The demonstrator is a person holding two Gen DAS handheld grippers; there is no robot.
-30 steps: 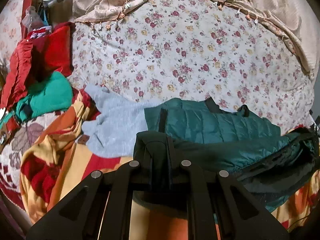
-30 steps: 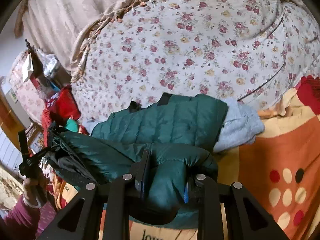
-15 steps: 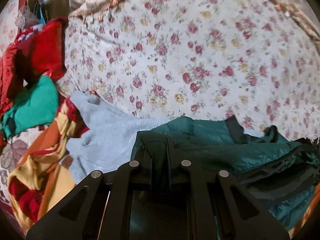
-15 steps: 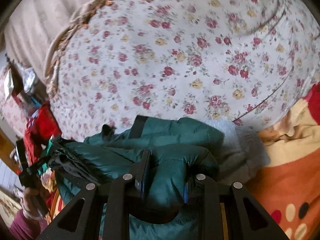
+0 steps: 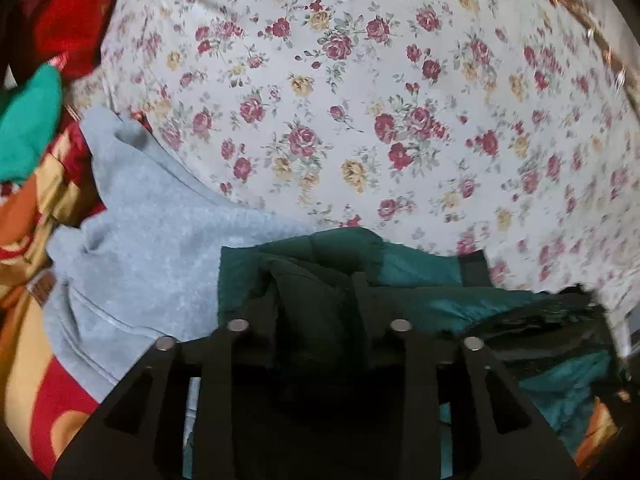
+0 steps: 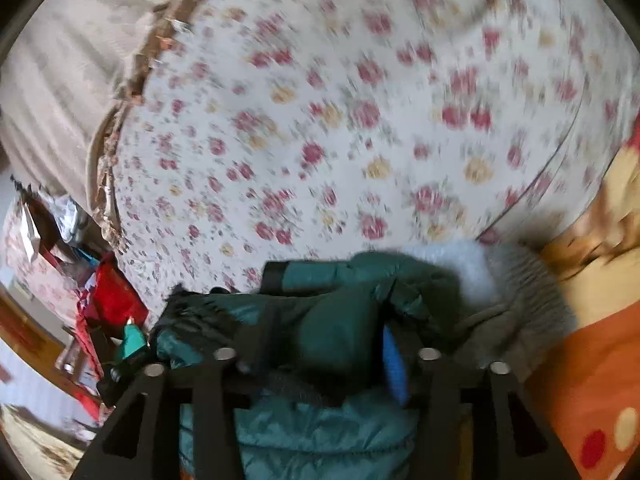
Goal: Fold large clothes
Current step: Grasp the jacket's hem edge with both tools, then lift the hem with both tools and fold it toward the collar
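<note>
Jacket in both tongs — the left gripper [image 5: 316, 300] is clamped on a bunched fold of the green puffer jacket [image 5: 420, 268], and the right gripper [image 6: 326, 332] pinches another thick wad of the same padding. The rest of the garment lies heaped just ahead of and between the two tools, over the grey sweatshirt [image 5: 152, 240] to the left gripper's left, with the floral bedsheet [image 5: 360, 100] stretching far ahead. This looks like a fold in mid-carry. Next, judging by the layout — both edges need laying forward together, evenly, then letting go without the slippery padding springing back.
</note>
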